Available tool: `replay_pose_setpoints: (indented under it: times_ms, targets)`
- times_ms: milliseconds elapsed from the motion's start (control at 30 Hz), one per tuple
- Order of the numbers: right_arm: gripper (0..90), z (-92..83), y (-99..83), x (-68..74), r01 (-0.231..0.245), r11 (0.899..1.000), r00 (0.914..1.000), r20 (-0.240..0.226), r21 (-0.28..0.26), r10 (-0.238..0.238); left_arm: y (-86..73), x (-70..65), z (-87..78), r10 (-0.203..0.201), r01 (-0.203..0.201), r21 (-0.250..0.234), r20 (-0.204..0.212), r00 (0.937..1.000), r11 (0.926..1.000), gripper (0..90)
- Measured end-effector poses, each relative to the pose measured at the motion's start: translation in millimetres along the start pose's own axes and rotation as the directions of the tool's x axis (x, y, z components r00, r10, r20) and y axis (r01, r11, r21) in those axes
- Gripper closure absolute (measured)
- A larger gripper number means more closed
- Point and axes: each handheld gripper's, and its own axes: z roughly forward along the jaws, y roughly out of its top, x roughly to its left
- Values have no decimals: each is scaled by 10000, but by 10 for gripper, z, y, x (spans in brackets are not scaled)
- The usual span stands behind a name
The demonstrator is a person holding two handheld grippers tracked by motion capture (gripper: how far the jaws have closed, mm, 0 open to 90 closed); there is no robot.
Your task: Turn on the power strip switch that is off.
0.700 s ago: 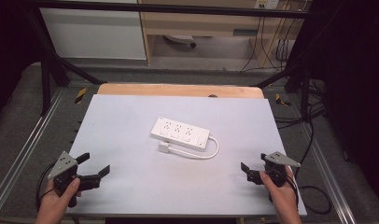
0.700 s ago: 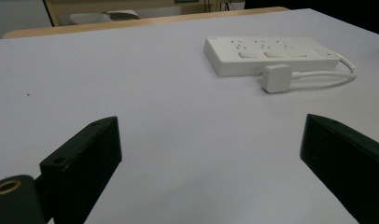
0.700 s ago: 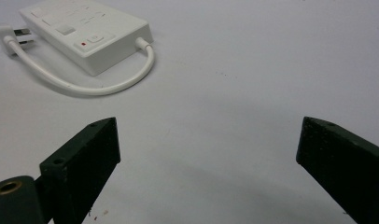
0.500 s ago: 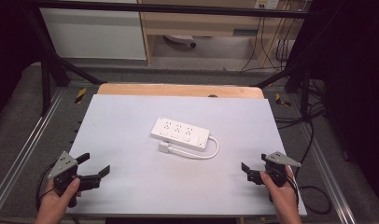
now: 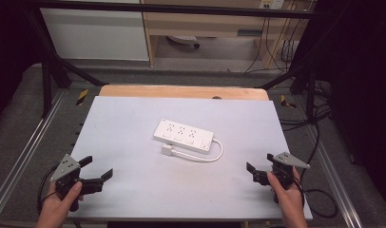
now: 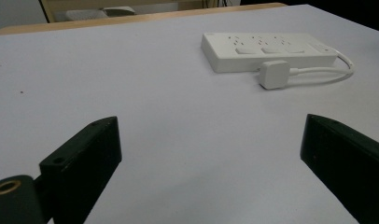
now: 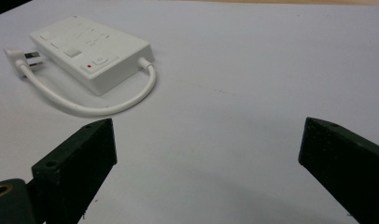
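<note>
Power strip [image 5: 184,135] lies flat – long axis left-right, cable end rightward; both tools wide open, empty.

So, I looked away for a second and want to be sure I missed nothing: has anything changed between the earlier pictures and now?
Nothing visibly changed. The left gripper and right gripper stand open and empty near the table's near corners, as before, and the power strip with its plug lies untouched mid-table.
</note>
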Motion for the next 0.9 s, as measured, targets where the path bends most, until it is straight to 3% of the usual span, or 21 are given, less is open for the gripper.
replay_pose_setpoints:
  times_ms: [233,400,733,900]
  targets:
    - [34,-8,68,3,-238,9997,9990,-371,-60,236,-8,1,-1,-33,33,76,18,10000,10000,56]
    - [30,-18,92,-12,-260,9996,9991,-340,-135,255,-9,5,-3,-55,54,71,13,10000,10000,56]
    - [26,-81,242,6,-96,9966,9999,-55,-813,92,-8,-1,-5,-14,14,47,5,10000,10000,56]
    - [25,-52,329,42,218,9952,9997,-37,-959,-222,-9,0,-4,-22,22,42,6,10000,10000,56]
